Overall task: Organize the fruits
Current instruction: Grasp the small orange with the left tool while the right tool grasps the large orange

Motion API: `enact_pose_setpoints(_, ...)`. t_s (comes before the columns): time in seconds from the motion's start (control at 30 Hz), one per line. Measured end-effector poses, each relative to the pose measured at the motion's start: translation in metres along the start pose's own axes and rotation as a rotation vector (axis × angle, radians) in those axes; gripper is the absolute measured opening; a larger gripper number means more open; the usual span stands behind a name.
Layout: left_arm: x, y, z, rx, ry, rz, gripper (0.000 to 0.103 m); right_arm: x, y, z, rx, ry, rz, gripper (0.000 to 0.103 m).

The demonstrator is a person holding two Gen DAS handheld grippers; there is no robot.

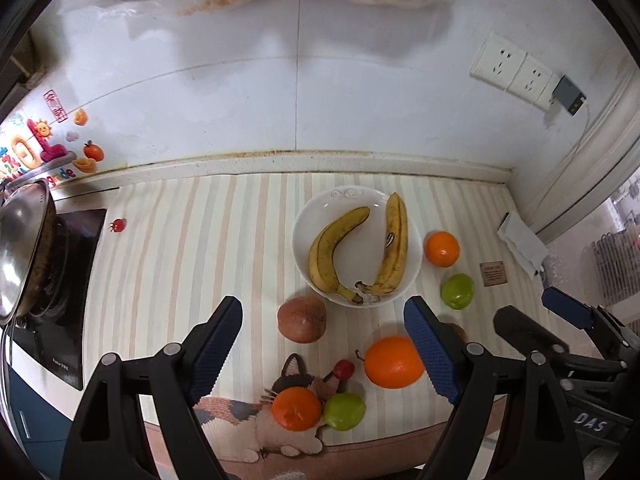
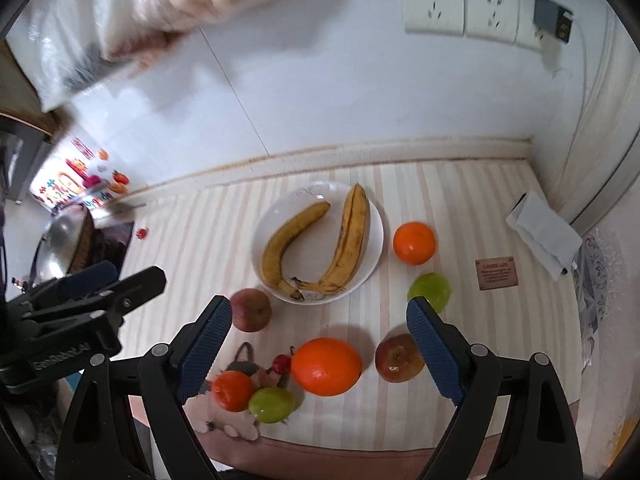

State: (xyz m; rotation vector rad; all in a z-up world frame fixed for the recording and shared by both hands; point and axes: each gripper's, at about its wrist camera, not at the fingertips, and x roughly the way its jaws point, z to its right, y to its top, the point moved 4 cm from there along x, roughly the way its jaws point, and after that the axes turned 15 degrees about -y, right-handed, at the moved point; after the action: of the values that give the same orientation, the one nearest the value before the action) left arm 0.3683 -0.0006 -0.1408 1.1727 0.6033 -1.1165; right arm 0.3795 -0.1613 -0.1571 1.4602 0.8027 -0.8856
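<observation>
Bananas (image 1: 358,250), yellow, brown-speckled, curved, lying in white bowl (image 1: 304,220)

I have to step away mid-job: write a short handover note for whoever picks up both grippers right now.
Left gripper: open, empty, above the mat's near edge.
Right gripper: open, empty, alongside.
Done: two bananas lie in the white plate.
Left on the striped mat: big orange in front; red apple left of the plate; second apple by the right gripper's right finger; orange and green fruit right of the plate; small orange, green fruit and cherry at the near edge.
</observation>
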Motion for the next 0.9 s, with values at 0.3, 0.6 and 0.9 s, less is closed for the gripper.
enact_pose_setpoints(0.3,-0.011,-0.029,-0.012,-0.019,0.035,-0.004,0.083,0.001,-0.023,0.008,0.034,0.071,-0.074,0.091)
enact_pose_setpoints(0.6,0.037,-0.097,-0.087,-0.185,0.156,-0.166,0.083,0.133,-0.077,-0.004,0.064,0.131,-0.417,0.091)
enact_pose_setpoints(0.9,0.059,-0.145,-0.131,-0.336,0.172,-0.250,0.083,0.199,-0.097,-0.033,-0.060,-0.029,-0.465,0.093)
